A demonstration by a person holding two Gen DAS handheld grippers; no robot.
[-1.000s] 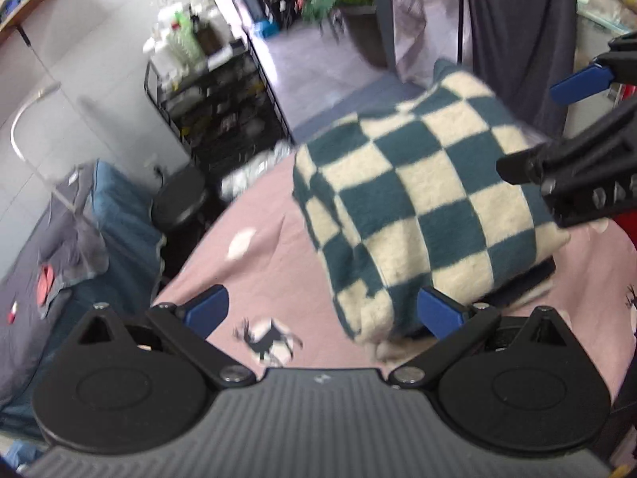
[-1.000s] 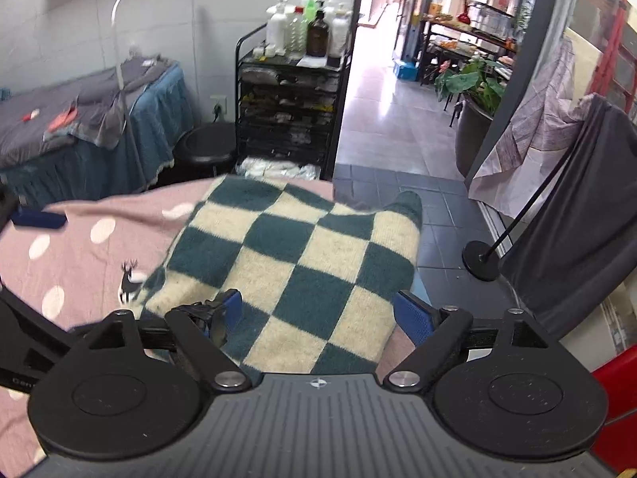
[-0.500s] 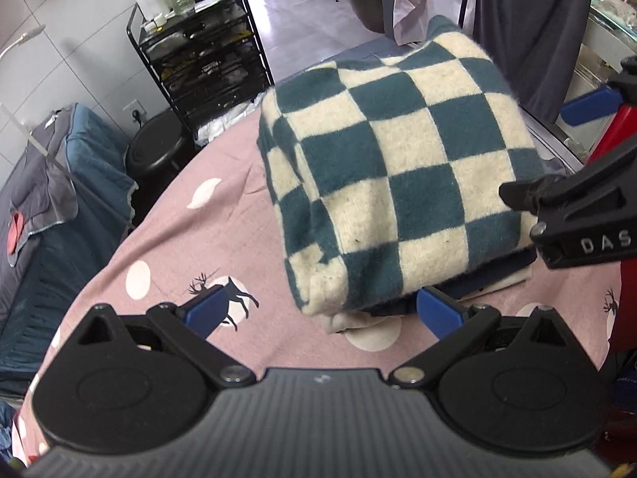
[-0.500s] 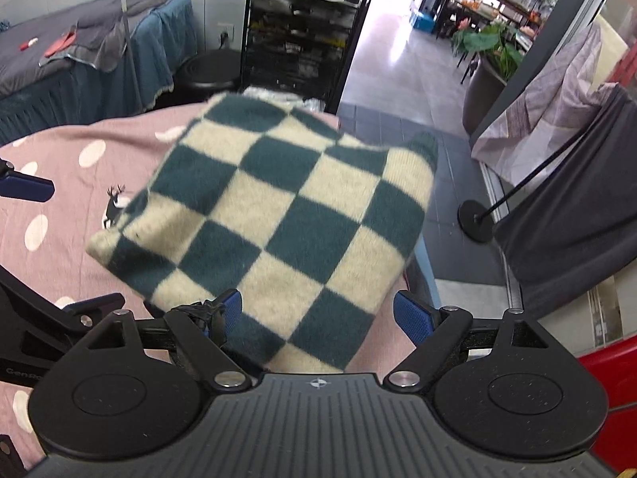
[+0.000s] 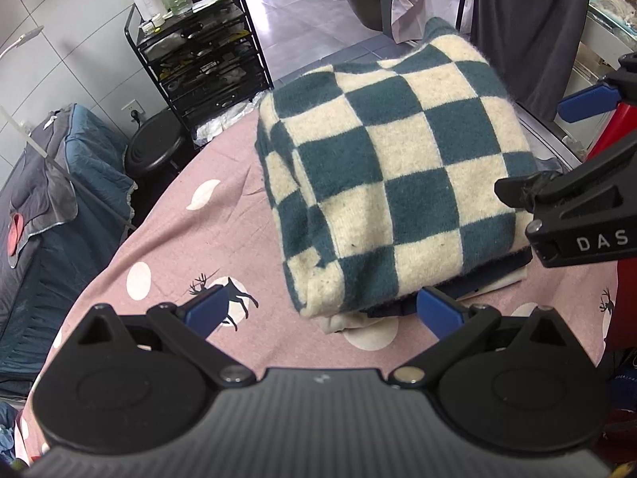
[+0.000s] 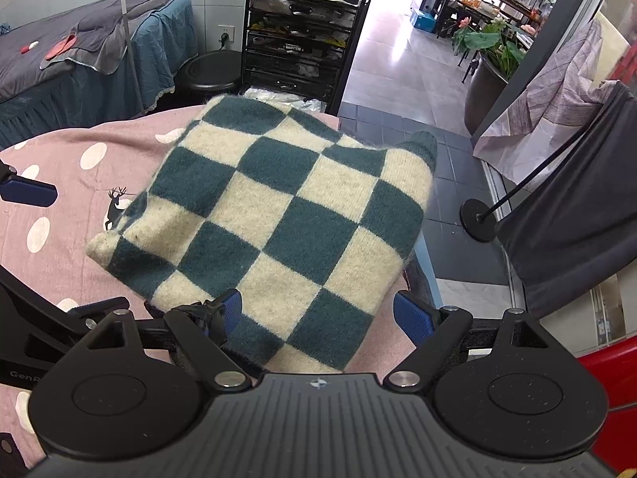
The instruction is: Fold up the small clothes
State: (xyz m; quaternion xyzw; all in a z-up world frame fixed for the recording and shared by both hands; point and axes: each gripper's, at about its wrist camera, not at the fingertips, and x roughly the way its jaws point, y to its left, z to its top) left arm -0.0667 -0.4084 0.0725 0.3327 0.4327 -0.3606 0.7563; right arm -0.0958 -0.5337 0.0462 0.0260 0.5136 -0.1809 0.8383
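A folded teal-and-cream checkered knit garment lies on top of a small stack of other folded clothes on the pink spotted table cover. It also shows in the right wrist view. My left gripper is open and empty, just short of the stack's near corner. My right gripper is open and empty, with its fingers on either side of the garment's near edge, above it.
A black trolley with bottles and a black stool stand beyond the table's far edge. A blue-covered bed is at the left. A dark cloth on a stand hangs at the right, over the tiled floor.
Both grippers have pulled back and risen from the checkered garment, which now lies flat on the stack. Both stay open.
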